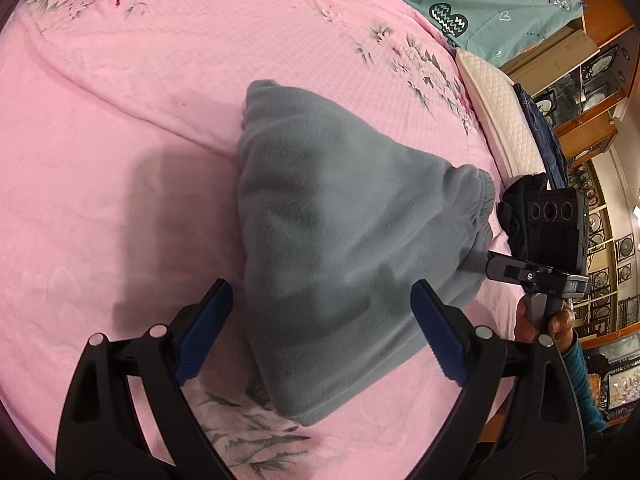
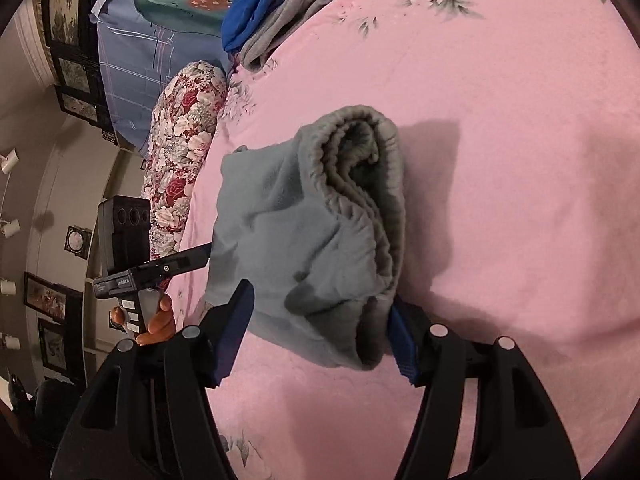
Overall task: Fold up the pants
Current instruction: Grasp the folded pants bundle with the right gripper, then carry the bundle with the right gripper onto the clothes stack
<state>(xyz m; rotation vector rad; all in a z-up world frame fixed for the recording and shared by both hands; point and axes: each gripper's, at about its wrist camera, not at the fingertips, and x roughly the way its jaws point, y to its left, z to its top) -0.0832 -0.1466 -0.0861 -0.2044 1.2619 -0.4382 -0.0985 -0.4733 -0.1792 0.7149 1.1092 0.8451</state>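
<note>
Both grippers, L [image 1: 322, 332] & R [image 2: 322, 334], jaws apart, nothing clamped

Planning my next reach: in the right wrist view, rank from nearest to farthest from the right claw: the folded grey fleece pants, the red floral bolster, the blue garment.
1. Folded grey fleece pants, between the right claw's blue pads.
2. Red floral bolster, left bed edge.
3. Blue garment, far upper left.

One pair of grey fleece pants [image 1: 344, 208] is seen folded on one pink floral bedspread [image 1: 120, 140]. Two grippers are counted, the left gripper [image 1: 320, 320] and the right gripper [image 2: 324, 320]. One floral bolster [image 2: 184, 152] and one heap of blue and grey clothes [image 2: 280, 8] are seen at the bed's edge.
</note>
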